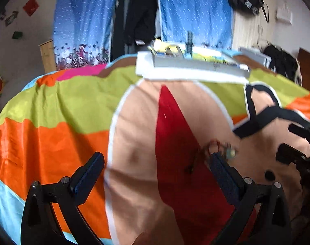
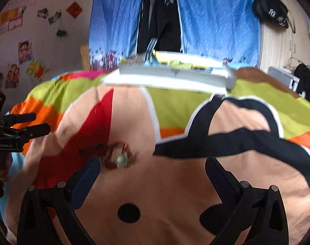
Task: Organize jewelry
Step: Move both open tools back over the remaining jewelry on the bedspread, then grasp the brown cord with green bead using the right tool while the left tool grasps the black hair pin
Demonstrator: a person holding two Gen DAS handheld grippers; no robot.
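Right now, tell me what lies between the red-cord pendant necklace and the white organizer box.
Only bare bedspread. In the right wrist view, nothing sits between the necklace and the box; both grippers, left and right, stand open nearer the camera.

necklace point(image 2: 120, 157) blurred | box point(image 2: 175, 75) contents unclear

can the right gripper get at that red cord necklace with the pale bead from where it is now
Probably yes. The right hand-held gripper is open, and the necklace lies bare on the bedspread just beyond its left finger, nothing covering it; blur hides the exact gap.
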